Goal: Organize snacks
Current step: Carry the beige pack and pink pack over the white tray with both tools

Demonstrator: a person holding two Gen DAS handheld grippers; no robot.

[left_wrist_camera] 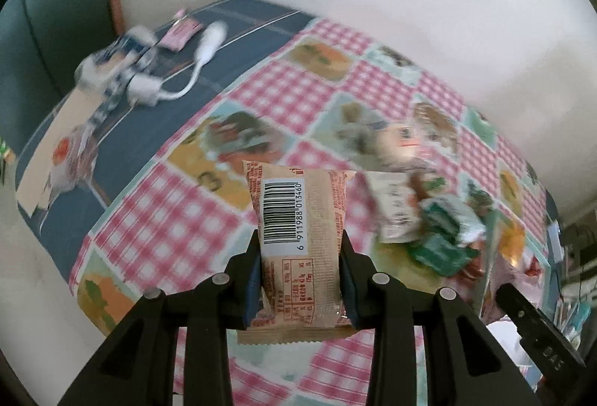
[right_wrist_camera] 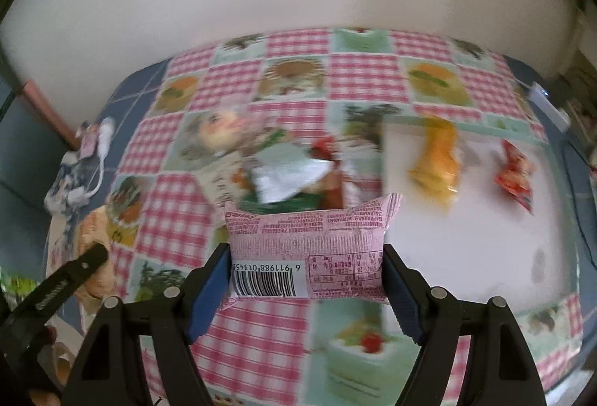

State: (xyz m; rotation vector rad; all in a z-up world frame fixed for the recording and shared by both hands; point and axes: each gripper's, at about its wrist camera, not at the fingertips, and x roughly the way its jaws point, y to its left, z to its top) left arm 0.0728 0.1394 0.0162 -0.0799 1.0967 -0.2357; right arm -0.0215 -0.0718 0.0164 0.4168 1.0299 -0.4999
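My left gripper (left_wrist_camera: 300,245) is shut on a beige snack packet (left_wrist_camera: 298,216) with a barcode, held above the checked tablecloth (left_wrist_camera: 156,219). My right gripper (right_wrist_camera: 306,275) is shut on a pink snack packet (right_wrist_camera: 309,245) with a barcode, held above the cloth. A blurred pile of snack packets (left_wrist_camera: 429,219) lies right of the left gripper; it also shows in the right wrist view (right_wrist_camera: 283,167) just beyond the pink packet. An orange packet (right_wrist_camera: 436,163) and a red packet (right_wrist_camera: 515,175) lie on a white board (right_wrist_camera: 466,249) at the right.
A white cable with adapters (left_wrist_camera: 168,70) and a small pink packet (left_wrist_camera: 179,33) lie on the blue cloth at the far left. The other gripper's black finger (left_wrist_camera: 537,327) shows at the right edge. A white wall stands behind the table.
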